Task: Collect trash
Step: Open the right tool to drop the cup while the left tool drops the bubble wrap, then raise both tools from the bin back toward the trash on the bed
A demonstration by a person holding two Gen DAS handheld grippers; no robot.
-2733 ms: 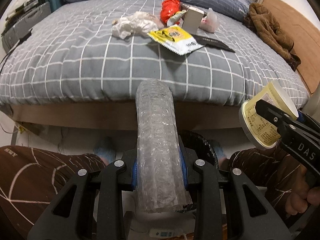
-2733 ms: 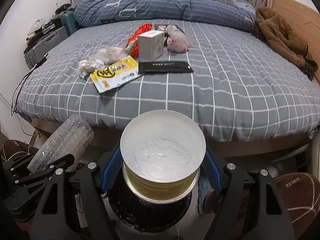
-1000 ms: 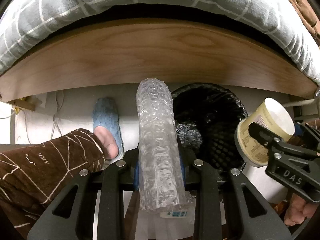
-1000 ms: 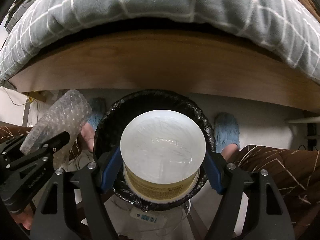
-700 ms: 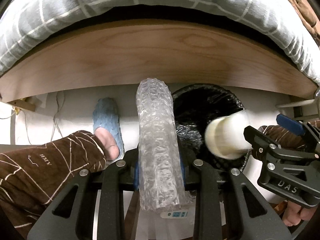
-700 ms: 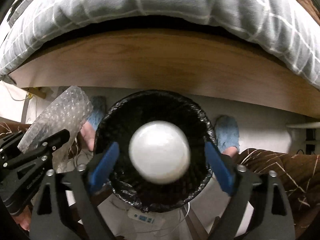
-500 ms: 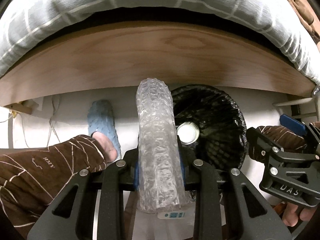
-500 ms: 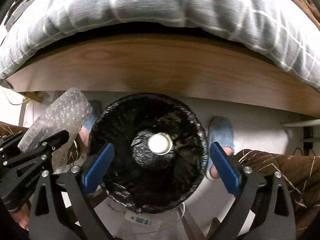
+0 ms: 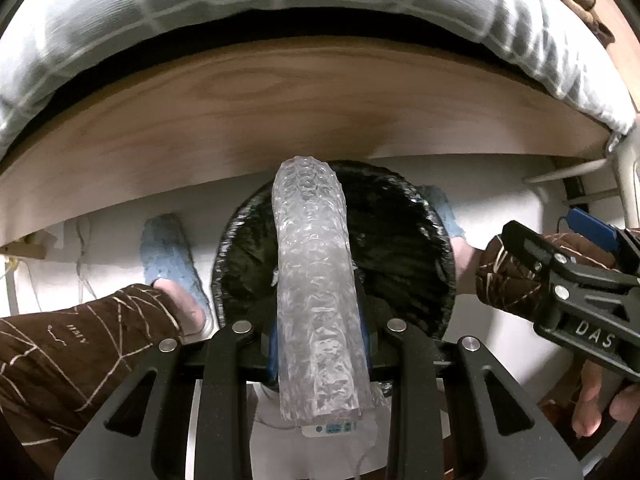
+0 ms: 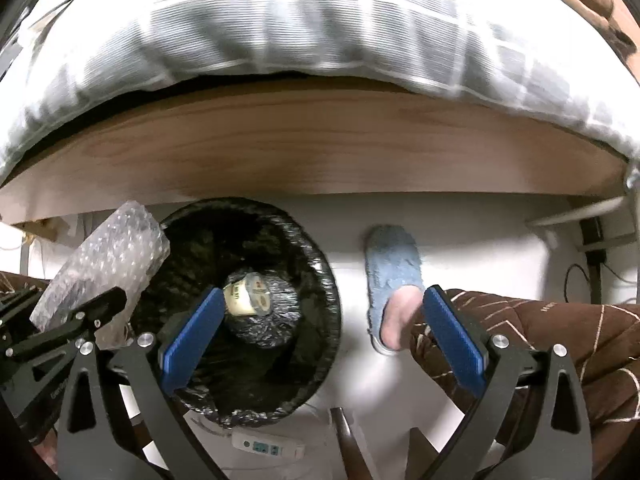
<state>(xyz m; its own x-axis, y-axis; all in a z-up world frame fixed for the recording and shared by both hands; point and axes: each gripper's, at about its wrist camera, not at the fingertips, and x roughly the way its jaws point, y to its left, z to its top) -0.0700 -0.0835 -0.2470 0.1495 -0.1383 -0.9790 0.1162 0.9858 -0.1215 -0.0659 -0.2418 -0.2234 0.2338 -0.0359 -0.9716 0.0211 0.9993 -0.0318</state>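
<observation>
My left gripper [image 9: 318, 344] is shut on a roll of clear bubble wrap [image 9: 314, 280], held over the black-lined trash bin [image 9: 432, 240] on the floor below the bed. The roll also shows in the right wrist view [image 10: 108, 268]. My right gripper [image 10: 320, 336] is open and empty, to the right of the bin [image 10: 320, 280]; it also shows at the right of the left wrist view [image 9: 568, 280]. The yellow paper cup [image 10: 244, 300] lies on its side at the bottom of the bin.
The wooden bed frame [image 9: 280, 112] and grey checked duvet [image 10: 280, 28] hang over the far side. The person's blue slippers [image 10: 394, 264] [image 9: 168, 248] and brown trouser legs [image 9: 72, 356] flank the bin. A white device [image 10: 264, 448] lies on the floor.
My right gripper opened and the cup dropped into the bin, where it now lies on its side. The right gripper moved right. The left gripper moved the bubble wrap over the bin.
</observation>
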